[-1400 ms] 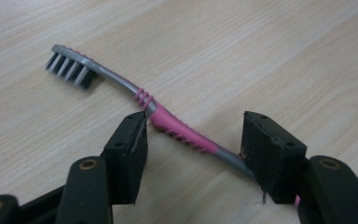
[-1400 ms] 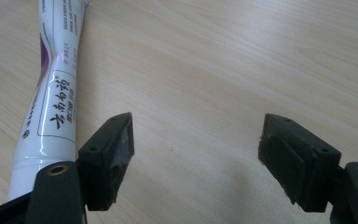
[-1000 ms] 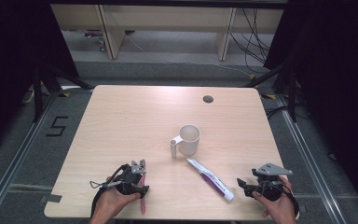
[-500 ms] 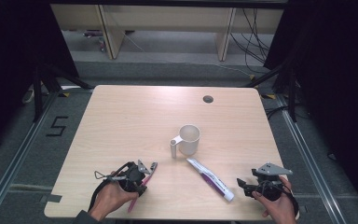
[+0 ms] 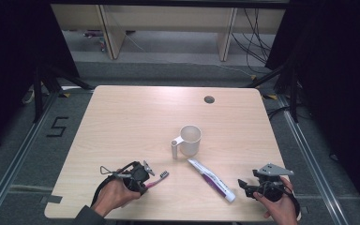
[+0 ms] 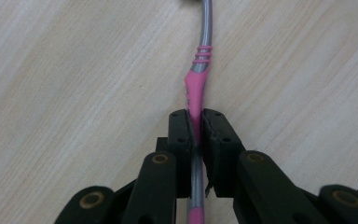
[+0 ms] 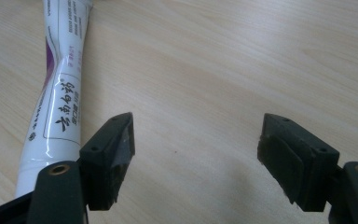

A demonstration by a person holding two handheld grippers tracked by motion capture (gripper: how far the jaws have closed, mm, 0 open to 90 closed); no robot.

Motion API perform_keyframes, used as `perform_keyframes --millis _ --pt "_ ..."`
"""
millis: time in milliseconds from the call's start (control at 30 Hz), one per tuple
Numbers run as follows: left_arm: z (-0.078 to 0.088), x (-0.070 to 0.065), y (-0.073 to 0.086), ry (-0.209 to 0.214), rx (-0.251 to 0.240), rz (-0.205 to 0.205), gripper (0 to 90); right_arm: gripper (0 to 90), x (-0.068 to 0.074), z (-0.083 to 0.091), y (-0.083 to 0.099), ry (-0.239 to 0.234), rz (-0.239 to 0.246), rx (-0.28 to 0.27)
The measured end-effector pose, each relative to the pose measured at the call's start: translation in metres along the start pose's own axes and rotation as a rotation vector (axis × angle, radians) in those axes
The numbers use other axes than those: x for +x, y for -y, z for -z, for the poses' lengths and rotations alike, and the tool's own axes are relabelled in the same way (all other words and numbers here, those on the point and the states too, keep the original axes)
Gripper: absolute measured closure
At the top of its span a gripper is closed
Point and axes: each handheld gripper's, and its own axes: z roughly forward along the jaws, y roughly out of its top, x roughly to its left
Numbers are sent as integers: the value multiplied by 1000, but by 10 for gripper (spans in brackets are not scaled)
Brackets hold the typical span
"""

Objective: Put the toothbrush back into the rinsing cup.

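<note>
A pink and grey toothbrush [image 5: 158, 178] lies low over the table near the front left, its head pointing right. My left gripper [image 5: 147, 179] has just been closing and is shut on its pink handle; in the left gripper view the pads [image 6: 185, 133] press the toothbrush [image 6: 196, 86] from both sides, at the left gripper [image 6: 196, 122] tips. A white and purple toothpaste tube [image 5: 211, 179] lies right of centre. My right gripper [image 5: 243, 186] rests at the front right, just right of the tube's near end. In the right gripper view the right gripper [image 7: 198, 140] stands open and empty, with the tube [image 7: 63, 93] beside its left jaw.
A white mug [image 5: 190, 139] stands upright in the middle of the wooden table [image 5: 131, 122], handle toward the front left. A round cable hole [image 5: 209, 99] sits near the far edge. Beyond the table are shelving legs and cables on a grey floor.
My left gripper has turned from pointing away to pointing right and has closed on the toothbrush, which has swung with it. The right gripper has not moved.
</note>
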Motion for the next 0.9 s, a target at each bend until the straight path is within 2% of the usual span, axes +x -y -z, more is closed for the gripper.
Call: perform_keyframes --millis 100,200,233,267,300,467,567,633,667,700,733,833,900 --pt "0 0 -2 3 16 -1 814 279 -1 -1 0 4 19 -6" --pt "0 0 -4 -2 32 -2 814 279 0 -1 0 4 19 -3" --pt "0 0 -5 -1 41 -3 814 279 1 -1 0 5 6 -1" --pt "0 0 -6 0 44 -2 815 279 -2 -2 0 3 54 -18" --pt "-1 0 -6 -3 46 -8 816 279 -1 -1 -1 2 31 -6" --pt "-1 -3 -9 -15 62 -41 821 279 -1 0 -1 8 34 -3" --pt "0 -3 -9 1 71 -62 827 279 0 0 -1 9 15 10" --pt "0 -3 -9 -9 60 -74 828 279 0 0 -1 10 17 10" --pt "0 -3 -9 -10 57 -78 828 279 -1 -2 -1 0 27 -1" --pt "0 -3 -9 -10 57 -78 829 279 -2 -2 -1 10 40 0" --pt "1 -1 -8 -7 40 -81 829 279 -1 -1 -1 0 28 4" --pt "8 2 -7 17 -5 -59 830 279 -1 0 -1 8 15 8" --pt "11 3 -6 7 -19 -55 831 279 -1 0 -1 -5 3 7"
